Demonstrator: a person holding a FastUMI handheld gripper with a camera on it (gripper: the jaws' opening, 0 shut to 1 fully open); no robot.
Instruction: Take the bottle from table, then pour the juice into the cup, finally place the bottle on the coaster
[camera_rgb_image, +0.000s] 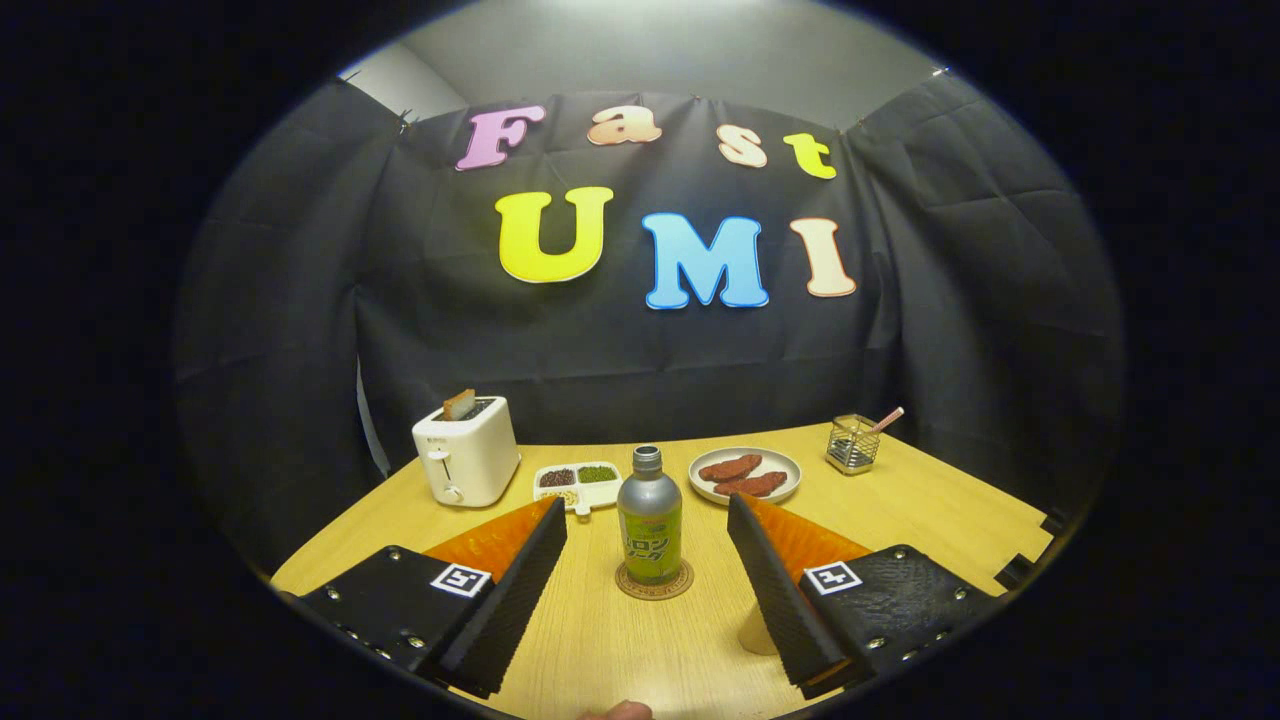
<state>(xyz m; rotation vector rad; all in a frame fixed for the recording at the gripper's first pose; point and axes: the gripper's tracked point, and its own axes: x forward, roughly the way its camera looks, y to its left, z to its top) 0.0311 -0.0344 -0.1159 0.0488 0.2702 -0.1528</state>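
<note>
Wooden table (940, 510): bottle (649, 530) stands upright on the coaster (655, 584), just ahead of my gripper (648, 560), fingers spread, touching nothing. I judge placement complete; I'd withdraw straight back, avoiding the cup (757, 632).

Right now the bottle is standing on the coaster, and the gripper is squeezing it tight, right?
Not quite. In the gripper view the bottle does stand upright on the coaster, but the gripper is not squeezing it. Its fingers are spread open, one on each side of the bottle, with table showing between each and the bottle.
</note>
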